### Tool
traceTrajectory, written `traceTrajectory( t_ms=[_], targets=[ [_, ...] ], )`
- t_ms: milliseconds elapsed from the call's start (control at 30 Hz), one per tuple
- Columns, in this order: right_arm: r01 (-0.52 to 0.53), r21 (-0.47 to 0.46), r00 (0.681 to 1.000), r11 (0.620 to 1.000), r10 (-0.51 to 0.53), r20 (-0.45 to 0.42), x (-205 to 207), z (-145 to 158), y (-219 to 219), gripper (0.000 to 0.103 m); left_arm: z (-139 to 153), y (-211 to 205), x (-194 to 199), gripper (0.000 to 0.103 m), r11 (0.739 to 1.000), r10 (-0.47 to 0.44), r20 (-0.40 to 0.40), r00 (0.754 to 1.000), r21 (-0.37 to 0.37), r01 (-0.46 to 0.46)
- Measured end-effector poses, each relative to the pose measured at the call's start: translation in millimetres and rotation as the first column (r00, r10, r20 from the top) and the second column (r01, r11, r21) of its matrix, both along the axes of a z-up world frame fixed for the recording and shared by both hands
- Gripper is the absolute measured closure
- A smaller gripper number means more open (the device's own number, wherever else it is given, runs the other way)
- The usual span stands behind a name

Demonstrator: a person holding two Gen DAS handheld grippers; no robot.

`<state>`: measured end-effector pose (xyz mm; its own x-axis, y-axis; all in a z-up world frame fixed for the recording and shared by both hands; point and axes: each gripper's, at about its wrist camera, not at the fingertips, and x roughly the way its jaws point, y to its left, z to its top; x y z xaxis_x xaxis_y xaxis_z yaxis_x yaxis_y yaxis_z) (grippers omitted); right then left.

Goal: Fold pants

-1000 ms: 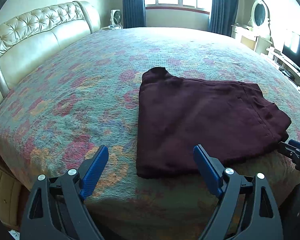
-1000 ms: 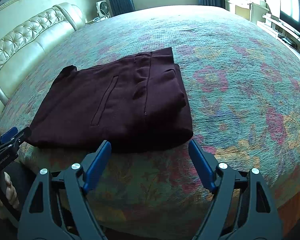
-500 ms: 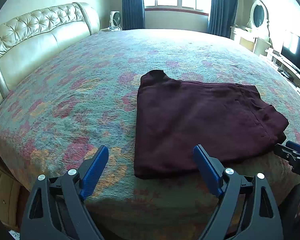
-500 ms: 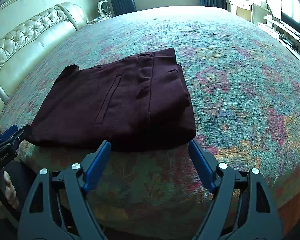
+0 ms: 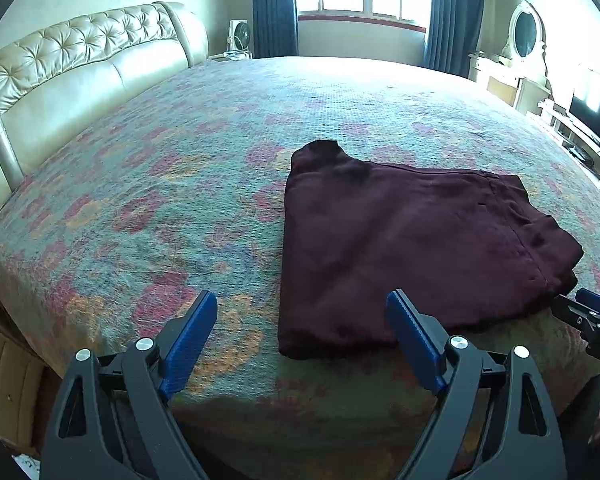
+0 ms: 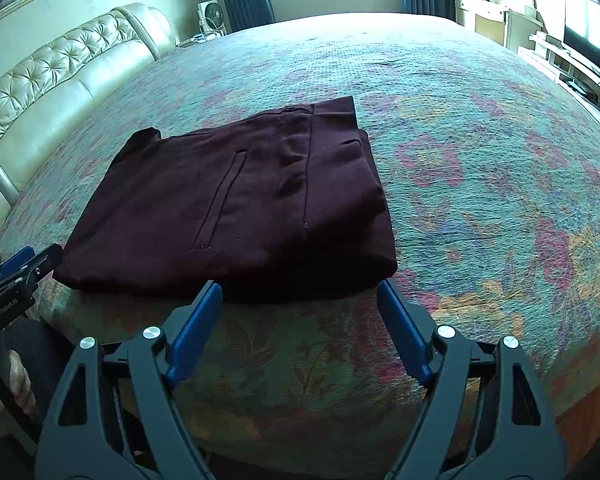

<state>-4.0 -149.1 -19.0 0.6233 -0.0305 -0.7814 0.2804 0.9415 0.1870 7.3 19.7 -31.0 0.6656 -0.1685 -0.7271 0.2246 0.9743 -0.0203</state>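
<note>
Both claws, left gripper (image 5: 302,312) and right gripper (image 6: 300,300), gape wide, empty, just short of folded maroon pants (image 6: 244,196) on floral bedspread (image 6: 480,168).

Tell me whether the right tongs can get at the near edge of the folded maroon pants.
Probably yes: the right tongs hang open just before the folded maroon pants, with nothing between them.
</note>
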Motion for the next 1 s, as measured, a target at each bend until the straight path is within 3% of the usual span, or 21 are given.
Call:
traceTrajectory(
  t_ms=[1000],
  targets=[
    [-0.006, 0.002, 1.000, 1.000, 0.006, -0.008, 0.4, -2.4, 2.1, 0.023, 0.8, -4.5, -2.6, 0.017, 0.999, -0.018, 0.025, 1.000, 0.037, 0.017]
  ],
)
